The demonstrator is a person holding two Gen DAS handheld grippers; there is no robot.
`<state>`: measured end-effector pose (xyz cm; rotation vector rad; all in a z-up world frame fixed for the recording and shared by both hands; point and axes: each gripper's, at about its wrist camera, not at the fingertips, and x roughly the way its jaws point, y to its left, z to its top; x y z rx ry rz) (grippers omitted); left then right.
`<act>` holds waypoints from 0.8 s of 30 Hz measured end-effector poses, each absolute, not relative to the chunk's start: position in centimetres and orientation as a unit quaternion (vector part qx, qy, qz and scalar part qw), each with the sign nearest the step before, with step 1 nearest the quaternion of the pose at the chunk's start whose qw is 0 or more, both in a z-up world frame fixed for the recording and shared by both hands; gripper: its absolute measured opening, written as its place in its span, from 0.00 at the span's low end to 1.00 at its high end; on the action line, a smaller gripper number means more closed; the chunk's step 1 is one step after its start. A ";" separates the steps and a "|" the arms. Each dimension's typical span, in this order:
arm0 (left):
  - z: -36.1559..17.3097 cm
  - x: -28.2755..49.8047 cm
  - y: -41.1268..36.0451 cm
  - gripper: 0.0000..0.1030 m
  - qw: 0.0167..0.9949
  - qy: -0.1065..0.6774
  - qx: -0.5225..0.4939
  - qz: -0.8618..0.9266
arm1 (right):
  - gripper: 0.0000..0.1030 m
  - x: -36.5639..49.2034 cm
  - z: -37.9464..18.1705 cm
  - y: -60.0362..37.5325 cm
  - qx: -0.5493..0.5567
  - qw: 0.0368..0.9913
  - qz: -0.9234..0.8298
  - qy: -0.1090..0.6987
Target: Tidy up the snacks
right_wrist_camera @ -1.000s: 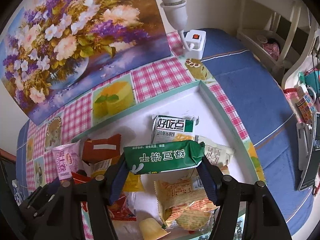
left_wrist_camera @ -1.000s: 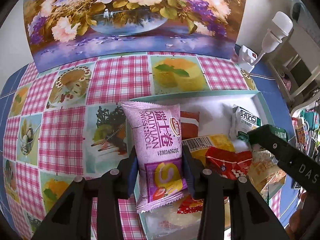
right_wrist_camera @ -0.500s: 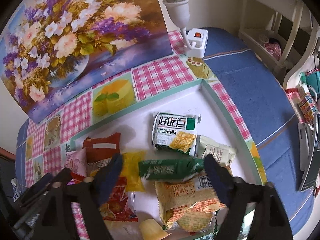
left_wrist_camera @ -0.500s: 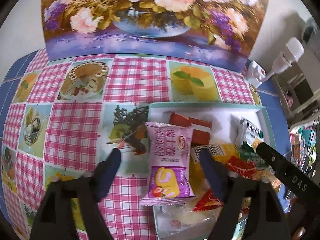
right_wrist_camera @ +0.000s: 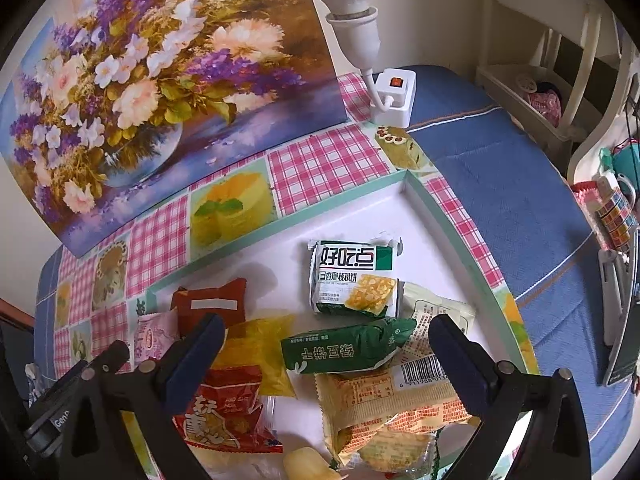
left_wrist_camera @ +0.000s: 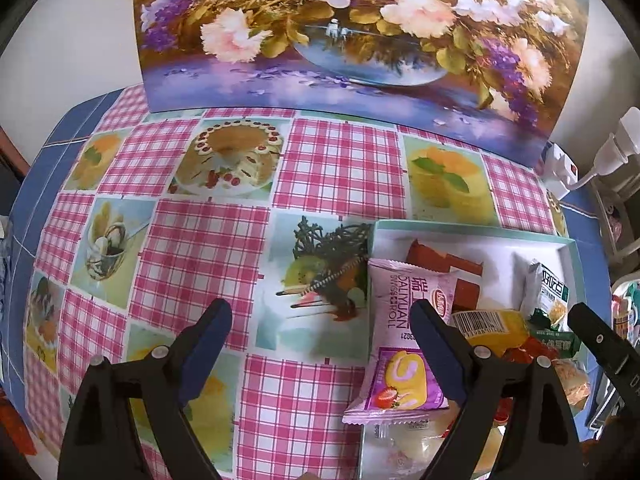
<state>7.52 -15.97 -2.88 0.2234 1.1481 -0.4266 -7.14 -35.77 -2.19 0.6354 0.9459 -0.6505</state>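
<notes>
A table wears a pink-checked cloth (left_wrist_camera: 336, 168) printed with dessert pictures, and a large flower painting (left_wrist_camera: 344, 28) stands against the wall behind it. On the cloth lies a shallow white tray (right_wrist_camera: 340, 216) with a pale green rim, filled with snack packets.

In the left wrist view the left gripper (left_wrist_camera: 322, 350) has just been opening, and its blue-padded jaws now stand wide over the bare cloth with nothing between them. Just beside its right finger lies the purple Swiss roll packet (left_wrist_camera: 400, 340), draped over the tray's left rim — the strawberry end hangs out over the cloth, and the right finger covers part of it. Behind that packet sits a dark red packet (left_wrist_camera: 444, 268), and farther right a yellow packet (left_wrist_camera: 492, 322).

In the right wrist view the right gripper (right_wrist_camera: 326, 354) has likewise just been opening; its jaws are spread wide and grip nothing. The green packet (right_wrist_camera: 348, 348) lies loose between them on top of the other snacks in the tray, clear of both pads. Behind it rests a white-and-green biscuit packet (right_wrist_camera: 354, 278), under it a tan cracker packet (right_wrist_camera: 392, 408), and to its left a red packet (right_wrist_camera: 224, 412). At the far right, a white lamp base (right_wrist_camera: 394, 96) stands on blue fabric (right_wrist_camera: 504, 184).
</notes>
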 end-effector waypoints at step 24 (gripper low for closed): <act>2.7 -0.6 -9.7 0.88 0.850 0.475 0.146 -0.172 | 1.00 -12.6 2.1 -27.6 0.232 0.832 -0.283 0.416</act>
